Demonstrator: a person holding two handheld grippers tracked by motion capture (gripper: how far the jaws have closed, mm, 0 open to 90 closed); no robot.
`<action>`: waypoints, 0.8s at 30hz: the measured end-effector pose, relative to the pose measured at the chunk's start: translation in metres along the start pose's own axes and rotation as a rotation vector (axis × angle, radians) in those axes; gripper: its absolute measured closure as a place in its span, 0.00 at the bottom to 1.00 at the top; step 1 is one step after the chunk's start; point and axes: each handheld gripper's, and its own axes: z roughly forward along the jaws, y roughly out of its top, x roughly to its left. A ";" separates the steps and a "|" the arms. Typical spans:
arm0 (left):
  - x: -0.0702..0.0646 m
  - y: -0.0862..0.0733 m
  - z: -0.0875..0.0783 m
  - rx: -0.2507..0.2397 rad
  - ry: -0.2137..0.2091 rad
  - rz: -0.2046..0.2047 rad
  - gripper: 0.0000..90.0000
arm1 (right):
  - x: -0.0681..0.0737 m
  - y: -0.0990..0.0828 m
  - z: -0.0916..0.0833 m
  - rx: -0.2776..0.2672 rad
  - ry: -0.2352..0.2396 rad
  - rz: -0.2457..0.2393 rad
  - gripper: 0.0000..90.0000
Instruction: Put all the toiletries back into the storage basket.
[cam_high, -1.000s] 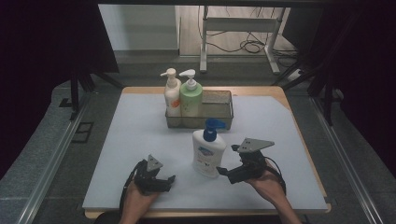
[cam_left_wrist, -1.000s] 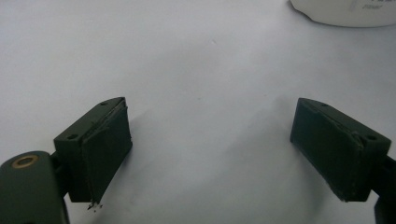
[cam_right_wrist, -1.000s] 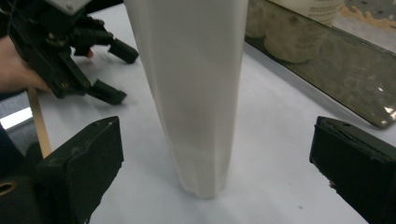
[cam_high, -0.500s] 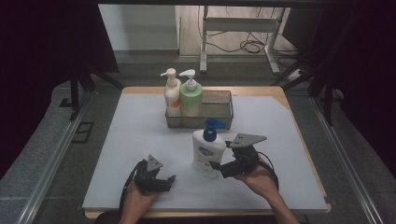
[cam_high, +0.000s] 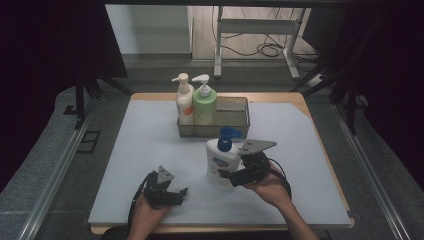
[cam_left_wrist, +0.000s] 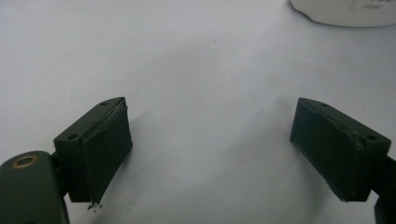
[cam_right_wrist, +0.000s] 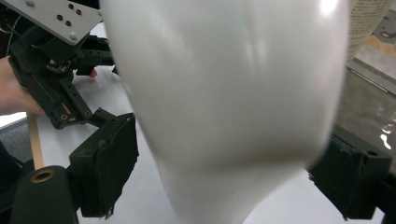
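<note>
A white lotion bottle (cam_high: 220, 162) with a blue pump stands upright on the white mat (cam_high: 150, 145), in front of the basket. My right gripper (cam_high: 227, 176) comes at its lower part from the right. The bottle's white body (cam_right_wrist: 224, 102) sits between the jaws in the right gripper view. The jaws have just been closing; a thin gap remains at the left pad (cam_right_wrist: 114, 163). My left gripper (cam_high: 181, 192) rests low on the mat at the front left, open and empty (cam_left_wrist: 210, 158). The bottle's base (cam_left_wrist: 345, 11) lies beyond it.
A dark mesh basket (cam_high: 235, 120) stands at the back middle of the mat. It holds an orange-and-white pump bottle (cam_high: 184, 102) and a green one (cam_high: 204, 105) at its left end. The wooden table edge (cam_high: 320, 145) borders the mat on the right.
My right gripper has moved left, and its jaws now stand around the white bottle's lower part. The bottle and the left gripper have stayed put.
</note>
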 end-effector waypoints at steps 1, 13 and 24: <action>0.000 0.000 0.000 0.000 0.000 0.000 0.13 | 0.000 0.001 0.001 0.001 0.001 -0.002 0.17; 0.000 0.000 0.000 0.000 0.000 0.000 0.13 | 0.000 0.007 0.009 0.003 0.012 -0.016 0.30; 0.000 0.000 0.000 0.000 0.000 0.000 0.13 | 0.002 0.009 0.011 0.013 0.020 -0.049 0.40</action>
